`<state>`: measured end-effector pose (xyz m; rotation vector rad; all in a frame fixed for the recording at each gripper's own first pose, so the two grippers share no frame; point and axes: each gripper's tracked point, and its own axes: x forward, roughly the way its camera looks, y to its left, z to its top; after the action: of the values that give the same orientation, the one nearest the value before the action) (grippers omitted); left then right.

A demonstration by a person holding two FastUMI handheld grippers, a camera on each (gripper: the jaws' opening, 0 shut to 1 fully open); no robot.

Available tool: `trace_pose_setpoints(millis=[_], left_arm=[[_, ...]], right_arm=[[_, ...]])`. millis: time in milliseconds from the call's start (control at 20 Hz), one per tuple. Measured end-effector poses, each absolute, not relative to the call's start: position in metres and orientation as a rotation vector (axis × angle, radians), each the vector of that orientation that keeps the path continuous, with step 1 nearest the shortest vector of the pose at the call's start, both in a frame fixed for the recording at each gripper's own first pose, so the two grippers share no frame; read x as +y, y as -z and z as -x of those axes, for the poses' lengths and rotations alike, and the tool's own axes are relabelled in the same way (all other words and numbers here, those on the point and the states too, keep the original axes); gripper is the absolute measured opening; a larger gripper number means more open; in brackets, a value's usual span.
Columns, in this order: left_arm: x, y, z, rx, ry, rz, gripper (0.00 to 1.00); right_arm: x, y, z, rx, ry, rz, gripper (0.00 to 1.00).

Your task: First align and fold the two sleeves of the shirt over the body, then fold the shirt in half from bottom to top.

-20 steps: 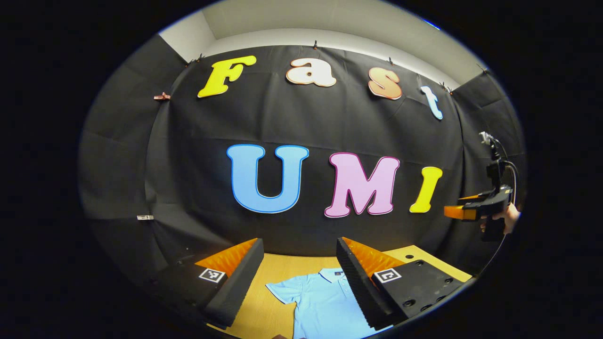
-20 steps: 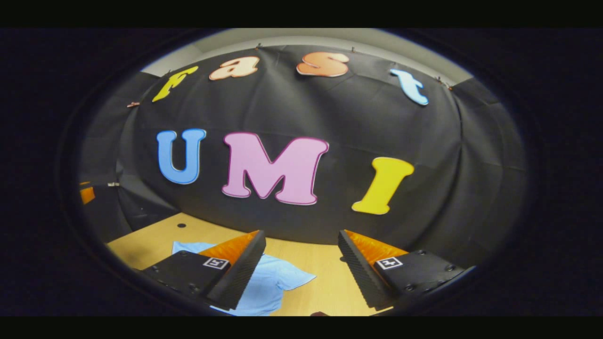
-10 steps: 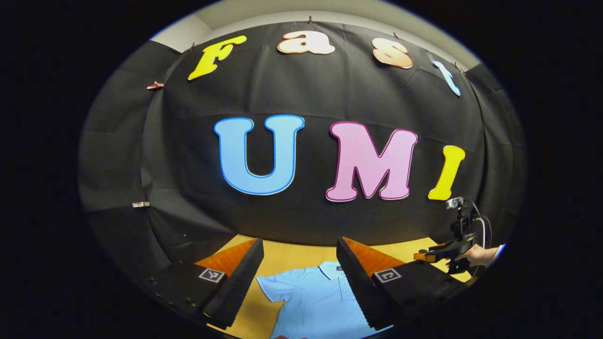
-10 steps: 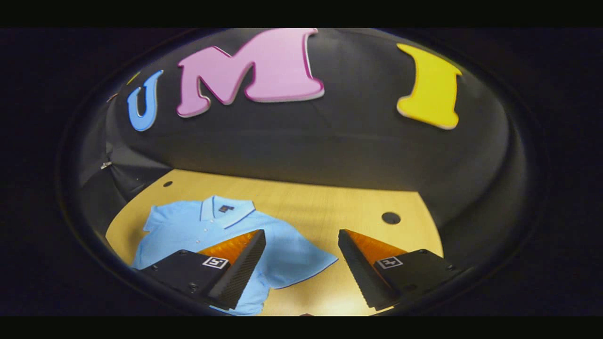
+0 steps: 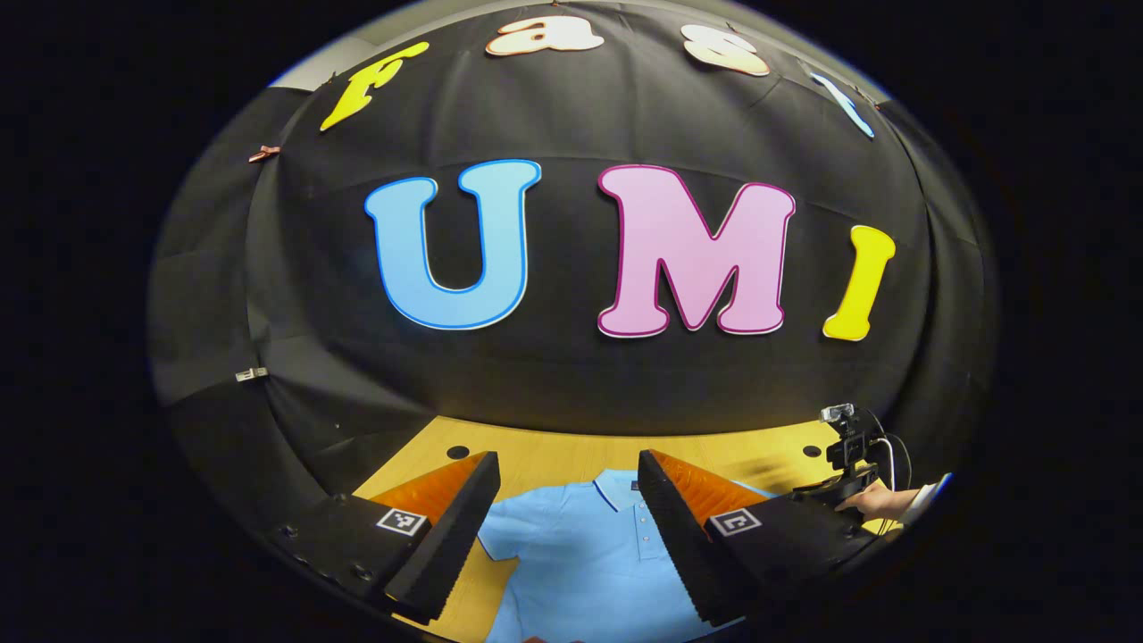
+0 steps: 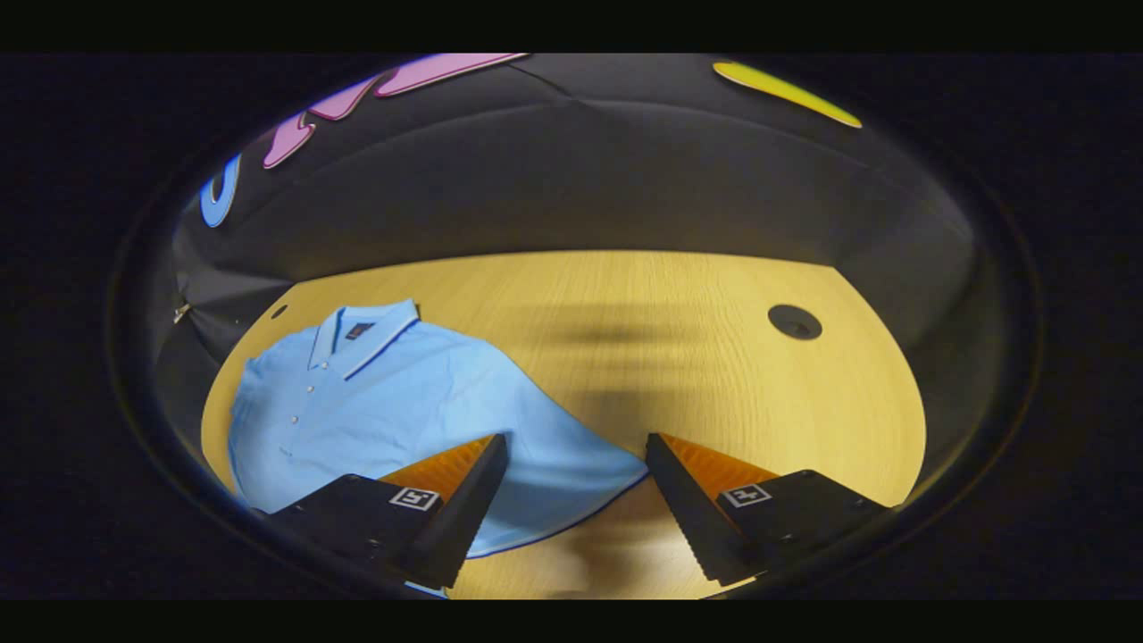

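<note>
Two claws: both mine, fingers apart, gripping nothing.
Left claw (image 5: 563, 536): held above the shirt's (image 5: 580, 554) collar end.
Right claw (image 6: 576, 509): over the sleeve (image 6: 571, 473), not touching.
Shirt: flat on the table (image 6: 679, 357), collar toward the wall.

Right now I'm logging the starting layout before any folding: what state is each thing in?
Shirt: spread flat on the table, unfolded, collar toward the wall.
Shirt's sleeve: laid out sideways, not folded over the body.
Left tongs: open, above the shirt, holding nothing.
Right tongs: open, over the sleeve's edge, holding nothing.
Table: bare wood beside the shirt.
</note>
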<state>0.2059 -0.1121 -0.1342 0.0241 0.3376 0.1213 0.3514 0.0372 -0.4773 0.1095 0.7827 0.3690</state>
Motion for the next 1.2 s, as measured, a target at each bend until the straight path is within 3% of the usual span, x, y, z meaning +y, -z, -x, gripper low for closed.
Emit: trace_pose_setpoints(millis=[50,100,150,300,350,400,800,950,1000,1100,1150,1200], left_arm=[[-0.116,0.136,-0.208,0.34,-0.118,-0.035,0.99],[-0.119,0.137,-0.209,0.338,-0.113,-0.041,0.99],[-0.123,0.137,-0.211,0.338,-0.109,-0.042,0.99],[-0.126,0.135,-0.21,0.332,-0.098,-0.034,0.99],[-0.124,0.133,-0.208,0.327,-0.096,-0.034,0.99],[-0.121,0.133,-0.206,0.324,-0.095,-0.034,0.99],[-0.065,0.165,-0.197,0.36,-0.069,0.02,0.99],[-0.026,0.206,-0.201,0.455,-0.07,0.068,0.99],[-0.014,0.222,-0.204,0.486,-0.065,0.084,0.99],[0.009,0.249,-0.211,0.539,-0.063,0.103,0.99],[0.02,0.261,-0.216,0.563,-0.063,0.113,0.99],[0.028,0.273,-0.224,0.577,-0.063,0.12,0.99]], right_arm=[[0.033,0.488,-0.349,0.801,-0.365,-0.077,0.98],[0.025,0.486,-0.35,0.773,-0.358,-0.035,0.83],[0.026,0.484,-0.346,0.776,-0.378,-0.043,0.75],[0.035,0.481,-0.348,0.792,-0.351,-0.106,0.11],[0.037,0.48,-0.347,0.806,-0.348,-0.127,0.05],[0.04,0.476,-0.345,0.81,-0.356,-0.153,0.1],[0.136,0.365,-0.323,0.693,-0.499,-0.299,0.07],[0.169,0.397,-0.314,0.751,-0.496,-0.228,0.1],[0.173,0.409,-0.306,0.789,-0.494,-0.211,0.16],[0.191,0.415,-0.3,0.769,-0.521,-0.191,0.08],[0.194,0.417,-0.295,0.772,-0.534,-0.173,0.09],[0.199,0.413,-0.288,0.769,-0.552,-0.168,0.33]])
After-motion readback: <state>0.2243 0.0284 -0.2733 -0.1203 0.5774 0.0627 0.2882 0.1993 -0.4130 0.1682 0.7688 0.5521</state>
